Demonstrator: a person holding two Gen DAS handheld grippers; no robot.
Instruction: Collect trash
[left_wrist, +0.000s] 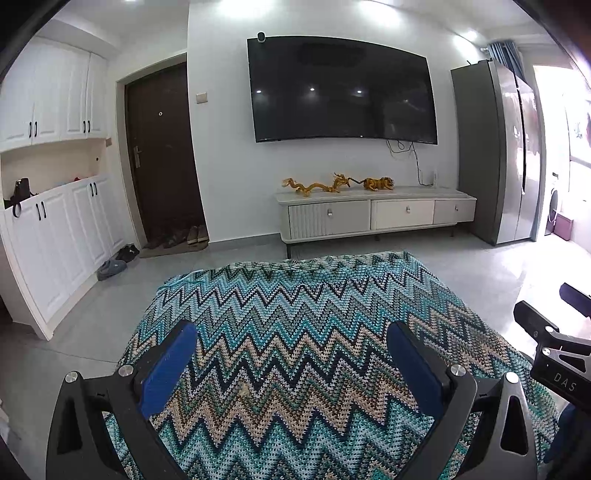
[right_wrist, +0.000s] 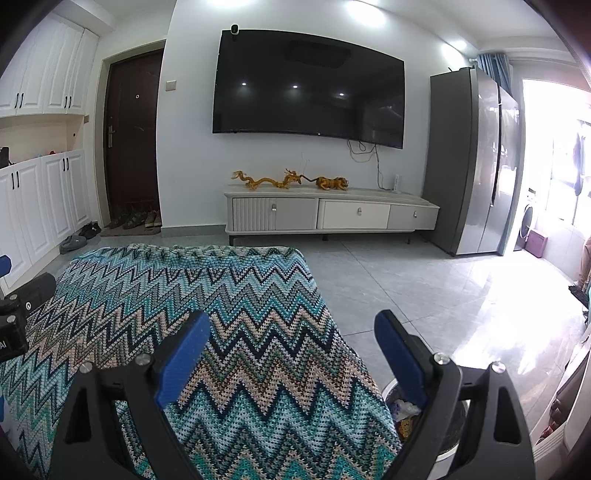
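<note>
My left gripper (left_wrist: 291, 341) is spread wide, blue pads (left_wrist: 168, 365) far apart, nothing between them but air above the zigzag knitted cloth (left_wrist: 295, 314) that covers the surface in front of me. No pad touches the cloth as far as I can tell. My right gripper (right_wrist: 291, 332) is just as wide, fingers (right_wrist: 184, 354) splayed, also empty, hanging over the right edge of that same cloth (right_wrist: 184, 295).

Both point forward and tilted somewhat downward, side by side, level with each other. From the left camera I catch the right gripper's black body (left_wrist: 554, 343) at the right edge of view; from the right camera the left one's black body (right_wrist: 18, 314) sits at the left edge.

Trash: down by my right finger there's a white bin (right_wrist: 439, 417) on the grey tiled floor (right_wrist: 424, 288), tucked against the cloth-covered edge, with crumpled wrappers (right_wrist: 404, 413) inside. It is partly hidden behind my right finger. On the cloth itself I can make out one tiny pale fleck (left_wrist: 242, 392), too small to tell what it is.

Ahead: a wall-mounted television (left_wrist: 340, 88), a low white cabinet (left_wrist: 373, 214) with golden figurines (left_wrist: 332, 183).
</note>
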